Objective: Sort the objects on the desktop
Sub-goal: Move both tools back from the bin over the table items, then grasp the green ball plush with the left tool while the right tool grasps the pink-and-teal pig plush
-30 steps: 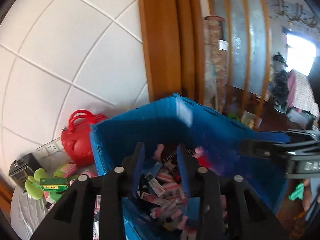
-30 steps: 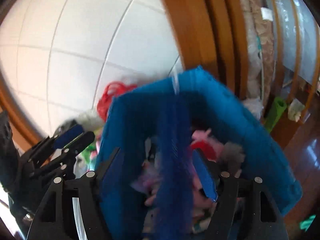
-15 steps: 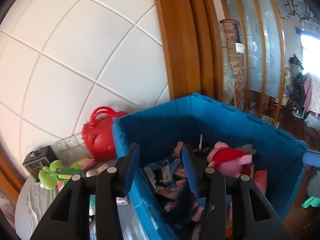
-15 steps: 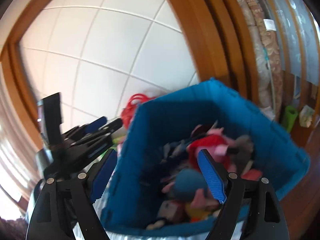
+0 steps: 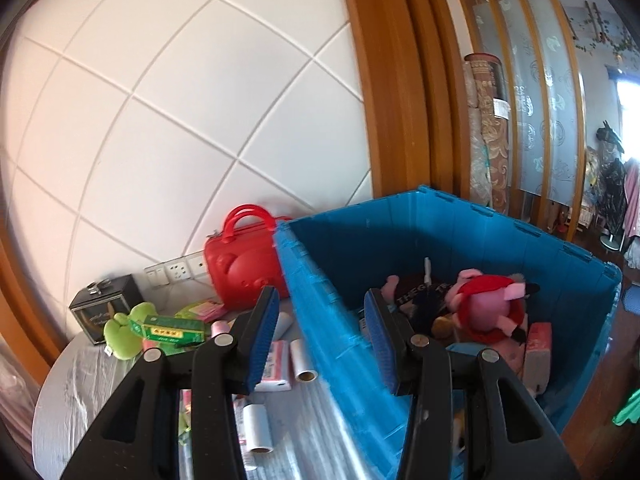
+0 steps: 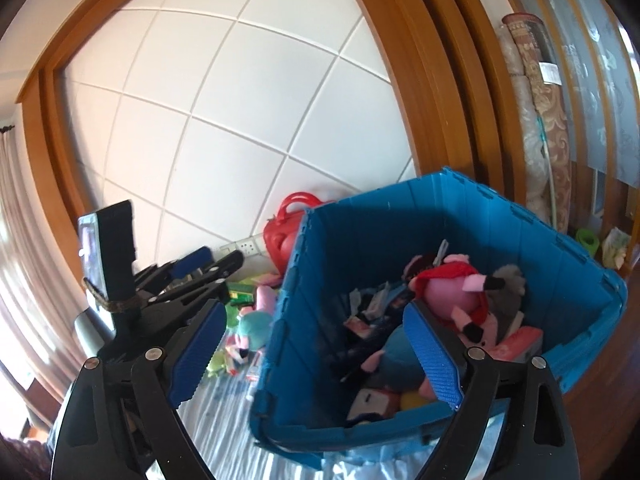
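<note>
- The left gripper (image 5: 320, 344) is hanging with its jaws partly apart and nothing between them; in its view the crate (image 5: 460, 220) wall is crossing behind the gap, not gripped.
- The right gripper (image 6: 324, 354) is opening — its jaws are widening around empty air, the crate's near corner showing between them at lower centre.
- The crate is filling the right half of both views, already holding the pig (image 5: 486, 308) and other toys; loose items are lying at lower left on the table (image 5: 60, 392) — the green box (image 5: 172, 328), the rolls (image 5: 302, 366), the red case (image 5: 244, 266).
- The step looks like going back for the next item: best to swing left, clear of the crate rim, and settle on one piece before closing.
- Compared with a second ago, both views are sharper and further from the crate, more of the table is showing, and both grippers are wider.
</note>
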`<state>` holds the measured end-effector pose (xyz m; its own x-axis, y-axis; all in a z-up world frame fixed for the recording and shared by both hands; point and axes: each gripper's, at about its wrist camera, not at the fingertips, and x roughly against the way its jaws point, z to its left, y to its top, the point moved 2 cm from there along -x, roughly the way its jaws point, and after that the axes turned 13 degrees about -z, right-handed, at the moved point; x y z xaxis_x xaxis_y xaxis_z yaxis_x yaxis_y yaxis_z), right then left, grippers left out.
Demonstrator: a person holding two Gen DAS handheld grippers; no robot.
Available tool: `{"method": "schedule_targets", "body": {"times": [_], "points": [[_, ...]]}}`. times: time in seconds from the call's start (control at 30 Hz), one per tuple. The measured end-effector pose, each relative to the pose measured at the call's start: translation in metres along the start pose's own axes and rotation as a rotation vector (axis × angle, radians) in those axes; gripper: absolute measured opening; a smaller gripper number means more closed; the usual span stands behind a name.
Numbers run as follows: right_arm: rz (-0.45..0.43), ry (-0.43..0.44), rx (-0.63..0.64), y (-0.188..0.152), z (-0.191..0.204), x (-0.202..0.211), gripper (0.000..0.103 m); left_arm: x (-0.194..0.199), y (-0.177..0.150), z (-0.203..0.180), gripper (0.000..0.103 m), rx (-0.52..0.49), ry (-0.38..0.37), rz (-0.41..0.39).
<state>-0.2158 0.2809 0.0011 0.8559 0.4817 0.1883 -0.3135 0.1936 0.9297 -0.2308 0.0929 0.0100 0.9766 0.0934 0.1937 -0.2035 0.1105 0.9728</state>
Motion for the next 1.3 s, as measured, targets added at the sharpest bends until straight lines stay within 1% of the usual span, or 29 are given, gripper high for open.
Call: {"method": "schedule_targets", "body": {"times": [0.1,0.17,0.23,0.33,0.4,0.47,0.53,0.6,0.67,0.8,0.9,0.97,1.1,1.13,1.17,1.23,1.27,1.3], "points": [[-0.021,0.01,-0.014,-0.003,0.021,-0.005,0.091,0.008,-0.008,0.03,0.044,-0.011,0.026,0.0],[-0.039,0.009,-0.021,-0.008,0.044,-0.012,0.091,0.013,-0.014,0.054,0.044,-0.015,0.037,0.006],[-0.032,0.012,-0.02,-0.014,0.065,-0.021,0.091,0.018,-0.02,0.084,0.044,-0.014,0.053,0.014],[-0.022,0.014,0.01,-0.029,0.107,-0.039,0.091,0.03,-0.032,0.136,0.044,-0.022,0.105,0.003],[-0.02,0.01,0.02,-0.039,0.129,-0.048,0.091,0.039,-0.047,0.177,0.044,-0.05,0.153,-0.007],[0.001,0.0,0.038,-0.054,0.151,-0.061,0.092,0.044,-0.067,0.216,0.044,-0.066,0.179,0.006],[0.018,-0.018,0.05,-0.07,0.168,-0.073,0.093,0.045,-0.087,0.249,0.044,-0.066,0.187,0.039],[0.037,-0.036,0.06,-0.086,0.179,-0.084,0.093,0.044,-0.109,0.279,0.044,-0.063,0.179,0.071],[0.081,-0.05,0.064,-0.104,0.188,-0.1,0.093,0.041,-0.13,0.301,0.044,-0.065,0.189,0.103],[0.166,-0.075,0.053,-0.128,0.195,-0.137,0.093,0.031,-0.162,0.329,0.044,-0.032,0.18,0.154],[0.213,-0.073,0.077,-0.137,0.204,-0.173,0.093,0.021,-0.178,0.339,0.044,0.005,0.171,0.177],[0.246,-0.051,0.097,-0.147,0.211,-0.208,0.094,0.01,-0.183,0.344,0.044,0.013,0.176,0.186],[0.321,-0.063,0.097,-0.169,0.213,-0.279,0.094,-0.007,-0.198,0.353,0.044,-0.01,0.164,0.19],[0.353,-0.072,0.091,-0.176,0.211,-0.298,0.094,-0.013,-0.203,0.354,0.044,-0.018,0.153,0.193],[0.387,-0.071,0.076,-0.182,0.208,-0.314,0.094,-0.019,-0.21,0.356,0.044,-0.022,0.137,0.198],[0.418,-0.059,0.047,-0.189,0.203,-0.338,0.094,-0.035,-0.228,0.356,0.044,-0.023,0.075,0.225],[0.432,-0.058,0.039,-0.193,0.2,-0.35,0.094,-0.046,-0.241,0.354,0.044,-0.025,0.013,0.248],[0.441,-0.054,0.036,-0.195,0.199,-0.358,0.094,-0.055,-0.252,0.352,0.044,-0.032,-0.026,0.274]]}}
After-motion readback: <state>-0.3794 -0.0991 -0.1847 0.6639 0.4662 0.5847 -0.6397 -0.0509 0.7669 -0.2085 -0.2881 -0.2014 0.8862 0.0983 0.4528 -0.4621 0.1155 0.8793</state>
